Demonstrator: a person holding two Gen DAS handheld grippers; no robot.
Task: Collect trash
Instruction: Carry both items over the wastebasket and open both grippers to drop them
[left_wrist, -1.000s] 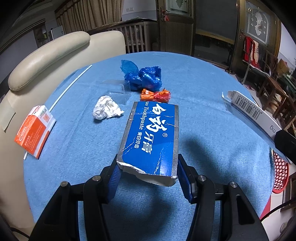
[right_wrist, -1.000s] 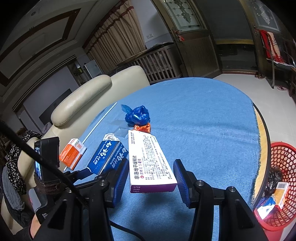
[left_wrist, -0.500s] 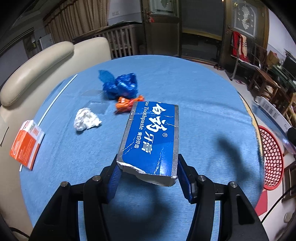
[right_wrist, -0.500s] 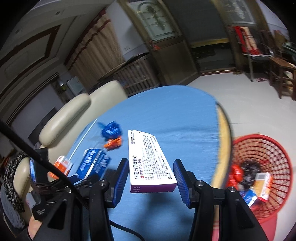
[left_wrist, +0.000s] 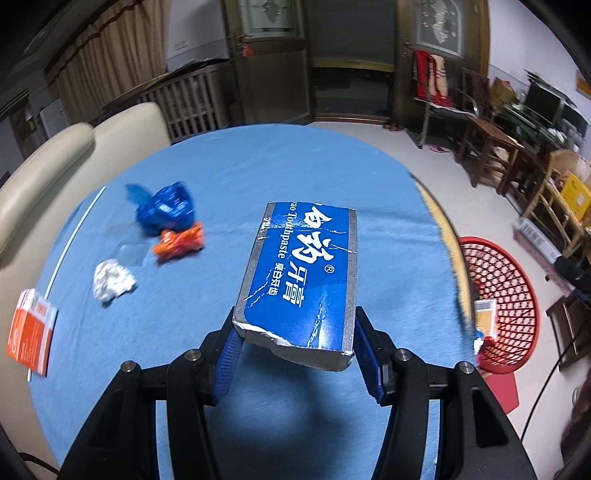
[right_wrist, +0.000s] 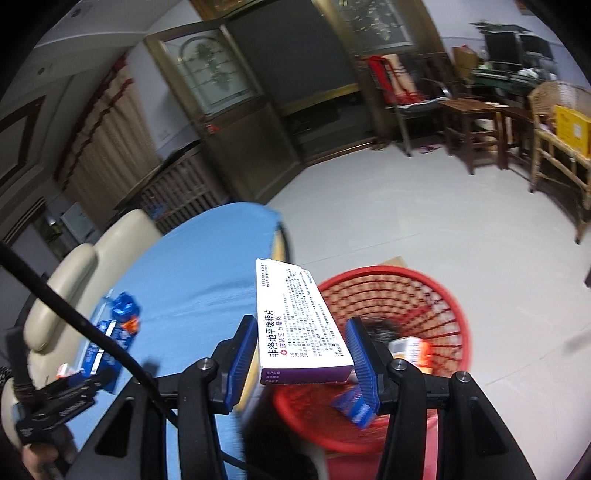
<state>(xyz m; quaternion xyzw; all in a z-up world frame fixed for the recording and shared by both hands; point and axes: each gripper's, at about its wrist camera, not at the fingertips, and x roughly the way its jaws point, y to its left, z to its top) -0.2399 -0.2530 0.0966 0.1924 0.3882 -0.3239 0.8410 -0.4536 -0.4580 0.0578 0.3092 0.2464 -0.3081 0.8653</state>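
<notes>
Blue cloth covers the round table (left_wrist: 280, 166), with a cream sofa (left_wrist: 55, 166) at its far-left edge and a grey floor running off to dark wooden doors and chairs. My left gripper (left_wrist: 295, 354) is clamped on a blue toothpaste box (left_wrist: 303, 273), held above the table; its face reads "Toothpaste" beside large white Chinese characters. Left of that box on the table lie a crumpled blue bag (left_wrist: 166, 210), an orange wrapper (left_wrist: 179, 242), a white paper ball (left_wrist: 110, 282) and an orange-and-white carton (left_wrist: 31, 332). My right gripper (right_wrist: 303, 354) is clamped on a white medicine box (right_wrist: 295, 321) with a purple end and Chinese print, held off the table's edge over the red basket (right_wrist: 443, 295), which stands on the floor with trash inside.
</notes>
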